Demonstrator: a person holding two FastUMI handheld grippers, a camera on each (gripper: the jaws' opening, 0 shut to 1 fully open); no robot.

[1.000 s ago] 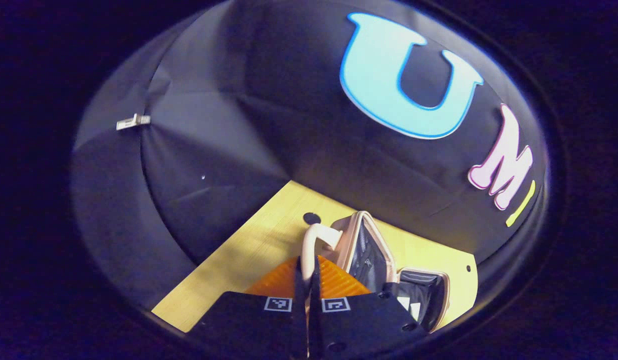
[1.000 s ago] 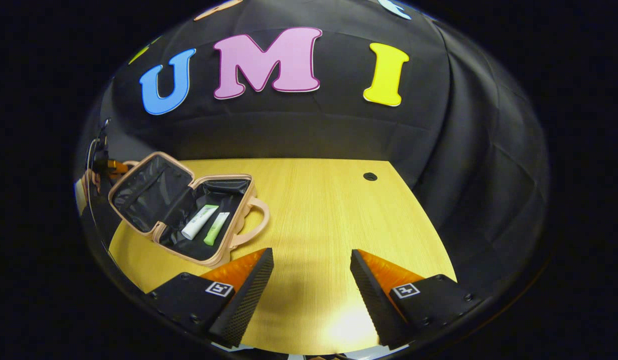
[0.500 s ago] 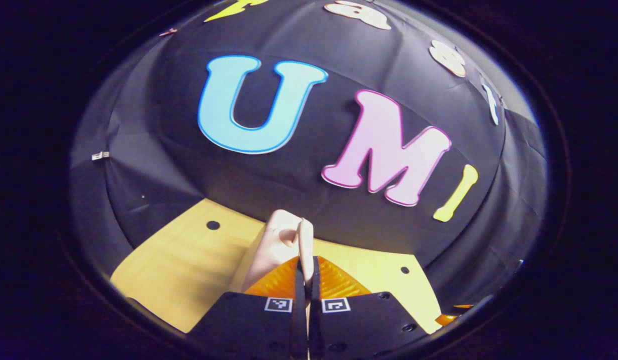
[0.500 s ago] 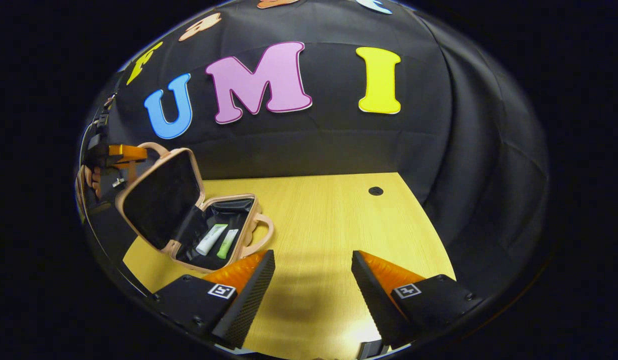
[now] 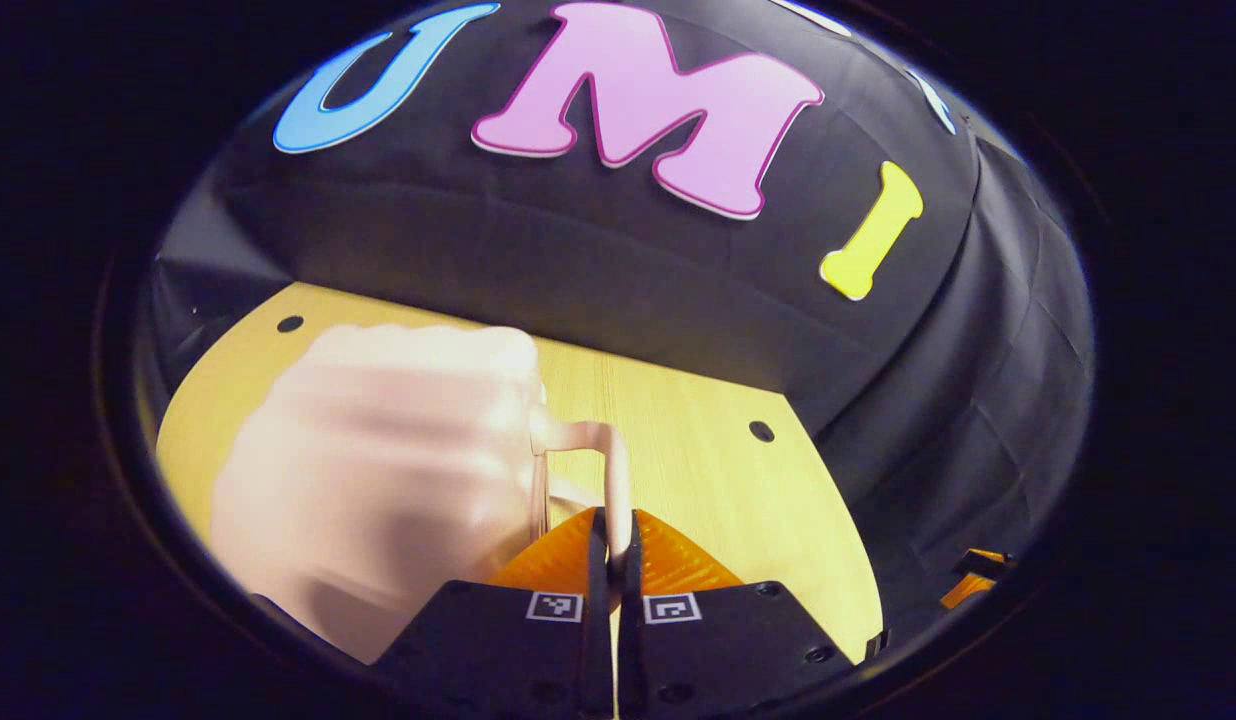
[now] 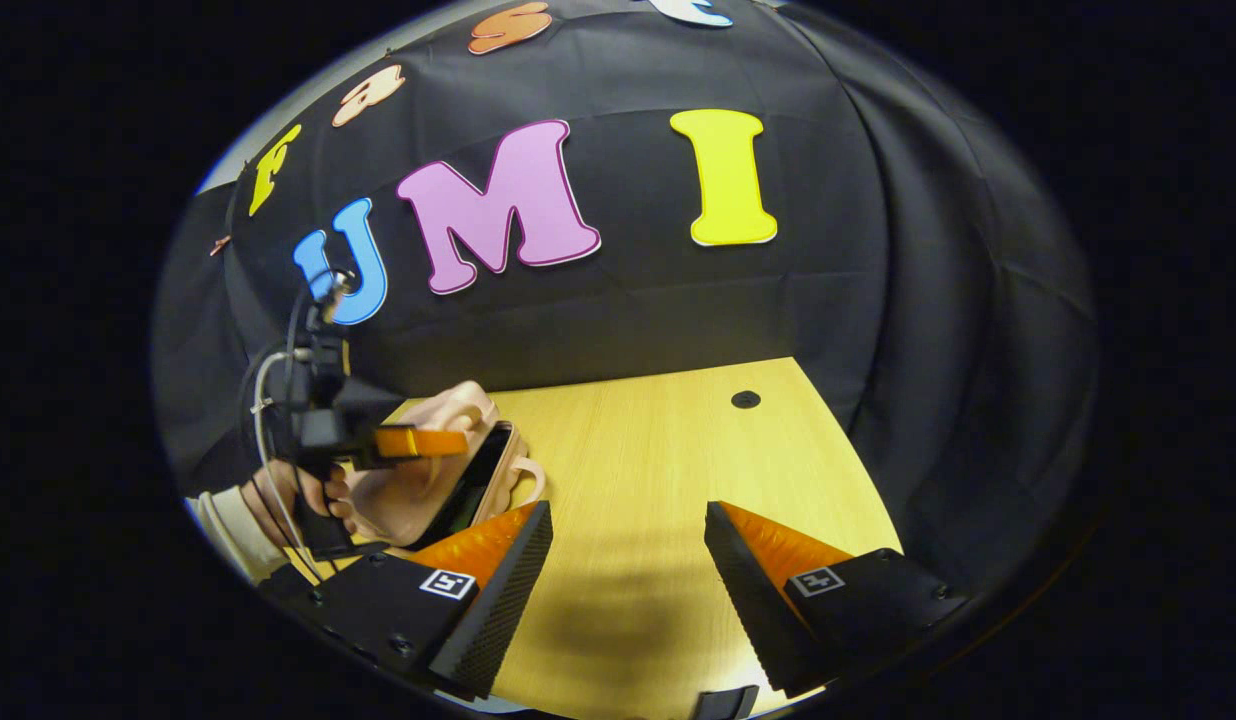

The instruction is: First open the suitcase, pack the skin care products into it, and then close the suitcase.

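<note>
The left gripper (image 5: 610, 535) is pinching the handle (image 5: 614, 480) of the pink suitcase (image 5: 378, 480) between its pressed-together jaws, the blurred lid lying just left of them. The right gripper (image 6: 626, 560) is hovering over the wooden table (image 6: 658, 450), jaws spread wide and holding nothing; the nearly closed suitcase is sitting beyond its left finger.

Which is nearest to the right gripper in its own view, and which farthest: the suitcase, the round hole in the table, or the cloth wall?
1. Suitcase, nearest the right gripper, on its left.
2. Round hole in the table, farther ahead, slightly right.
3. Cloth wall, farthest, behind the table.
</note>
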